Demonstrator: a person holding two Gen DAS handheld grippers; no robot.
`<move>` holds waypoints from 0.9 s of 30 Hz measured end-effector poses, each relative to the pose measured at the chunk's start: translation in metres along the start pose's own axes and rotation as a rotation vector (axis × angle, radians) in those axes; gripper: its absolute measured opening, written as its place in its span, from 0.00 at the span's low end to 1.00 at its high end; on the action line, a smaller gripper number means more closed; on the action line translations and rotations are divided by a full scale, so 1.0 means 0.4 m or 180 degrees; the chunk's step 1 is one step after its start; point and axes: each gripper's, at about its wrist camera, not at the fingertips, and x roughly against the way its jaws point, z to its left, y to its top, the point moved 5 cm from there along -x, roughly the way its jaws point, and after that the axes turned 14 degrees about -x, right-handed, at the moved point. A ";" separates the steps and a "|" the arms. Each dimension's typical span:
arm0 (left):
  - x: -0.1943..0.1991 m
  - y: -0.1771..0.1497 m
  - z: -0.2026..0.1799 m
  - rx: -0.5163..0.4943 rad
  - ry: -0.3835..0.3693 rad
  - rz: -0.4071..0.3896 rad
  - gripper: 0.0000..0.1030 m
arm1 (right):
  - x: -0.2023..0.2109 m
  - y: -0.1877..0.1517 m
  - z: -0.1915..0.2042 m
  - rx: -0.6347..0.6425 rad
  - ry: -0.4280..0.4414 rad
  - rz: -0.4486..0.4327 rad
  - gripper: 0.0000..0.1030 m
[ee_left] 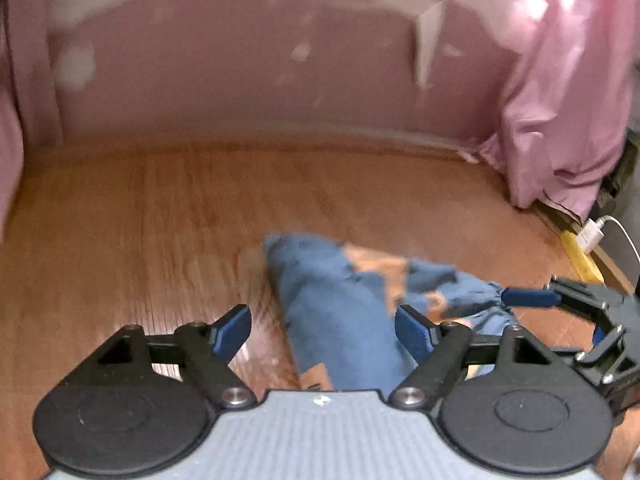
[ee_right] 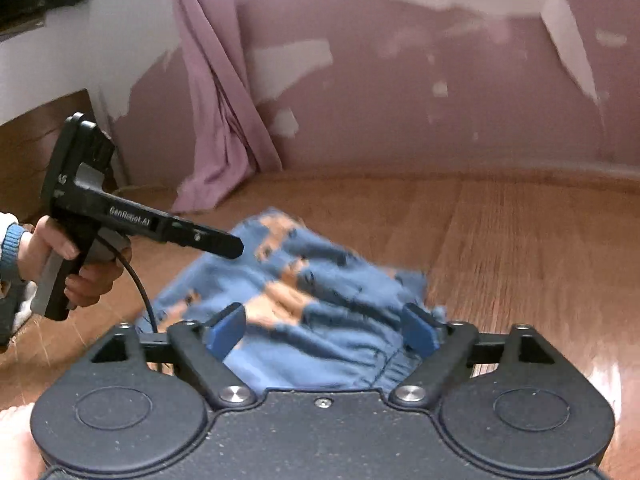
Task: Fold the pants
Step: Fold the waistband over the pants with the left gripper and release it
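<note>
Wooden floor [ee_left: 120, 240], warm brown planks, running back to the pink wall. Lying directly on it, blue pants [ee_left: 340, 320] with orange patches, rumpled and blurred, stretching away from the wall. Also resting on the floor, off to the side of the pants, the bunched foot of a pink curtain [ee_left: 560, 152]. Beyond the curtain from the pants, sitting at floor level, a white plug with its cable [ee_left: 592, 232] beside a yellow strip.
</note>
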 end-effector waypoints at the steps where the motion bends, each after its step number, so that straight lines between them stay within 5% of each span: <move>1: 0.014 0.018 -0.020 -0.0132 -0.0003 -0.0089 0.82 | 0.012 0.006 0.005 -0.0001 0.0026 -0.0080 0.87; 5: 0.028 0.056 -0.089 -0.0455 -0.0339 -0.0198 0.82 | -0.004 0.009 -0.003 -0.0174 0.0082 -0.0114 0.87; 9: -0.039 0.056 -0.117 -0.0526 -0.0666 0.0057 0.79 | -0.033 -0.019 -0.016 -0.0243 0.0101 0.0069 0.86; 17: -0.080 0.031 -0.075 -0.0497 -0.0680 0.0250 0.75 | -0.042 -0.051 -0.028 -0.0097 -0.0072 0.0234 0.89; 24: 0.040 0.018 -0.112 -0.0353 -0.0404 0.0087 0.85 | 0.024 -0.025 0.026 0.0264 -0.0183 -0.0107 0.88; 27: 0.092 -0.023 -0.133 -0.0257 -0.0353 0.0054 0.85 | 0.029 -0.040 0.061 0.0302 -0.0015 -0.0033 0.88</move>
